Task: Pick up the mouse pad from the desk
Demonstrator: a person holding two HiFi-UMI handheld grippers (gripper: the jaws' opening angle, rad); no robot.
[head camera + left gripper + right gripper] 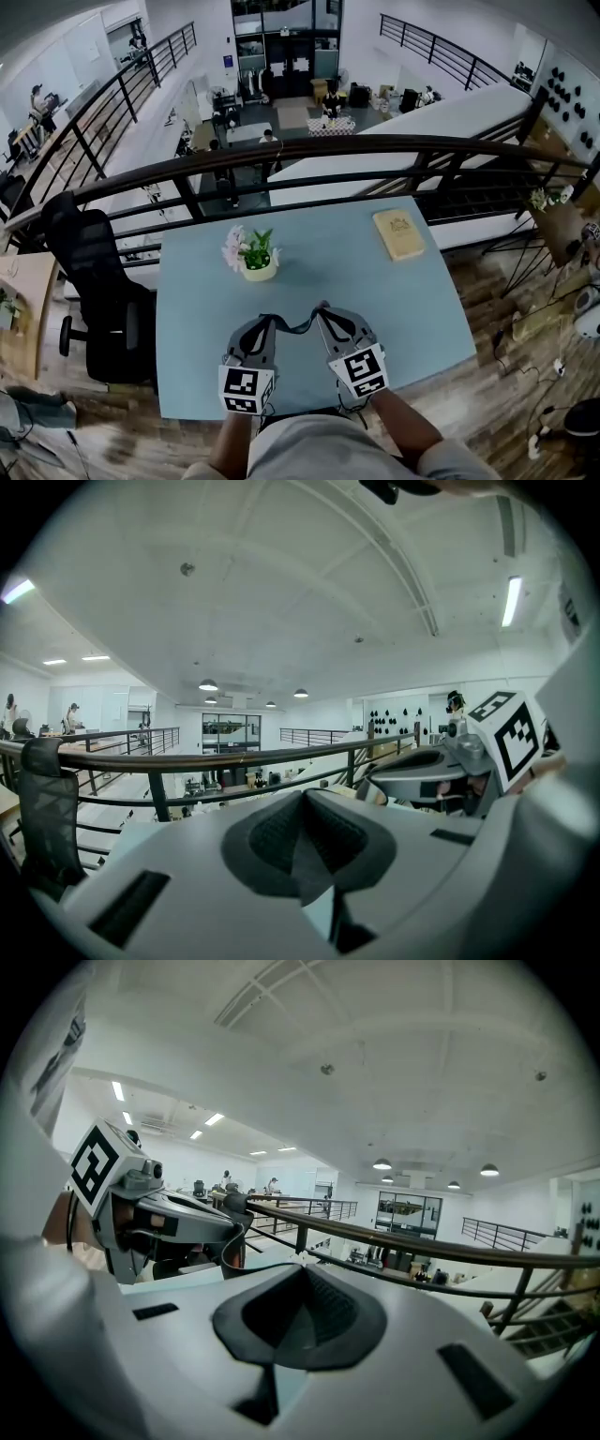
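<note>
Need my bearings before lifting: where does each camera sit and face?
Head view: on the head, steeply down at the table; left gripper, right gripper, forearms, dark mouse pad slung between.
Left gripper view: on left gripper, facing the railing; own shut jaws, right gripper at right.
Right gripper view: mirrored, left gripper at left.
Both gripper views share the railing.

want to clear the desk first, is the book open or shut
Shut: the book lies flat near the far right corner of the desk, tan cover up, no pages showing.

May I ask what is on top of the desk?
A potted plant and a flat tan pad near its far right corner. The left gripper and right gripper cover the near edge; anything beneath is hidden.
</note>
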